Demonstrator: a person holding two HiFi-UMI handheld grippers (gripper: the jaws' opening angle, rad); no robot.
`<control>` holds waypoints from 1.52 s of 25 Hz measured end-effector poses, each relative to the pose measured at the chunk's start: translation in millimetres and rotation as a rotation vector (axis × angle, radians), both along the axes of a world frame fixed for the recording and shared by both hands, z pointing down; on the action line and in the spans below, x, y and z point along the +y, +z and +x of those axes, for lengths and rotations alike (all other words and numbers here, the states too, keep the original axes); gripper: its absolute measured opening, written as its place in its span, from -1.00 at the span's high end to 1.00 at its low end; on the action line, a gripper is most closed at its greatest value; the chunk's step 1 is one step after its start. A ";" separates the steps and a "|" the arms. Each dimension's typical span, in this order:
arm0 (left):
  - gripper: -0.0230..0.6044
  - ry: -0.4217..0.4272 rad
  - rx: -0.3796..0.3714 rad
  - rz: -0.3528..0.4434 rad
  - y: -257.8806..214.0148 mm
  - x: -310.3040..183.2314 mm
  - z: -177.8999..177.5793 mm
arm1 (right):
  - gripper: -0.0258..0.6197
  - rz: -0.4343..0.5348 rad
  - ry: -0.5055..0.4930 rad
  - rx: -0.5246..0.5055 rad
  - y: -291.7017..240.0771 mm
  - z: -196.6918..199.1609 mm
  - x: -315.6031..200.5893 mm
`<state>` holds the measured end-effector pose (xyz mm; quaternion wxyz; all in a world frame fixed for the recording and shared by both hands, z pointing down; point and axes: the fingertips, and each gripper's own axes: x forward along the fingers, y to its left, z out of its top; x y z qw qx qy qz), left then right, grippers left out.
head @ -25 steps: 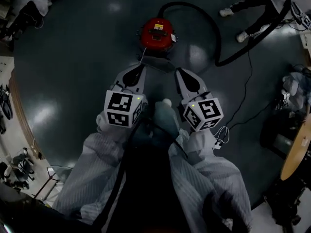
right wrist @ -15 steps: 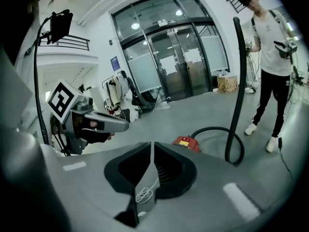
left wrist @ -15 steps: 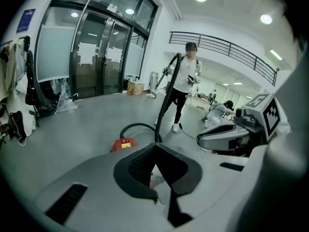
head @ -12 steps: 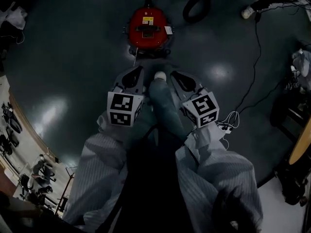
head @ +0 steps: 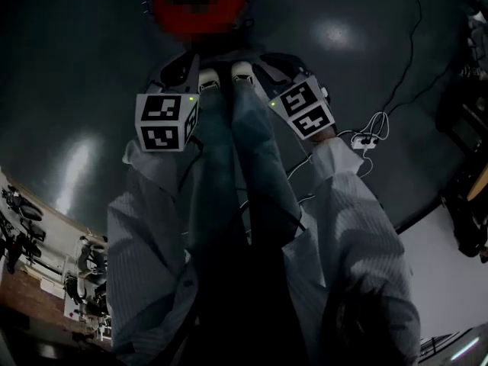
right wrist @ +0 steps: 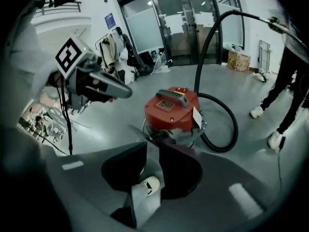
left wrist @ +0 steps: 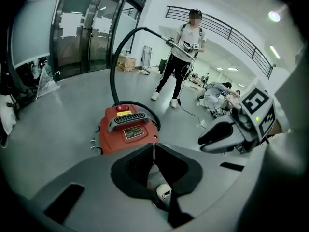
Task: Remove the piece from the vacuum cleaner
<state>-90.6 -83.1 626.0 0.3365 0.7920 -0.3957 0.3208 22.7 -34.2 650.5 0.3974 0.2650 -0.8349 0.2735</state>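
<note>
Standing nearest of all are the person's white shoes point(head: 242, 72), toes on the dark glossy floor point(head: 91, 59), with a gripper held low on either side of them. The left gripper point(left wrist: 154, 148) is clenched: its two black jaws meet tip to tip with nothing caught between them. The right gripper point(right wrist: 153, 145) is just opening, a narrow slit showing between its jaws, and nothing lies in that slit (only a shoe toe shows far below it). Neither gripper touches anything.

Just beyond both sets of jaws stands the red vacuum cleaner point(right wrist: 171, 111), upright on the floor, directly ahead of the toes and apart from both grippers. A white tag point(right wrist: 197, 118) hangs on its side. Its black hose point(right wrist: 231, 129) is attached, loops across the floor beside the body, then arches up and away. Farther off, another person point(left wrist: 182, 57) in dark trousers stands holding the far end of that hose. Behind, glass doors point(left wrist: 82, 37) close off the hall.
</note>
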 end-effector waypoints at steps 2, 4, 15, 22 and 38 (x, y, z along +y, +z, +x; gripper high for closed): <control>0.91 0.015 -0.001 0.020 25.0 -13.0 2.5 | 0.69 0.007 -0.074 0.028 37.8 -2.2 0.8; 0.91 0.047 -0.017 0.020 51.1 -17.6 7.0 | 0.58 0.019 -0.149 0.045 66.0 -1.6 1.5; 0.56 0.182 -0.049 0.056 100.5 -33.3 11.9 | 0.31 0.007 -0.469 0.074 128.6 -15.1 7.0; 0.76 0.111 -0.123 0.113 100.1 -37.6 7.1 | 0.59 0.042 -0.520 0.136 137.1 -14.1 19.5; 0.84 -0.024 -0.089 0.105 98.7 -42.6 -5.7 | 0.81 0.083 -0.681 0.227 133.8 -21.2 49.8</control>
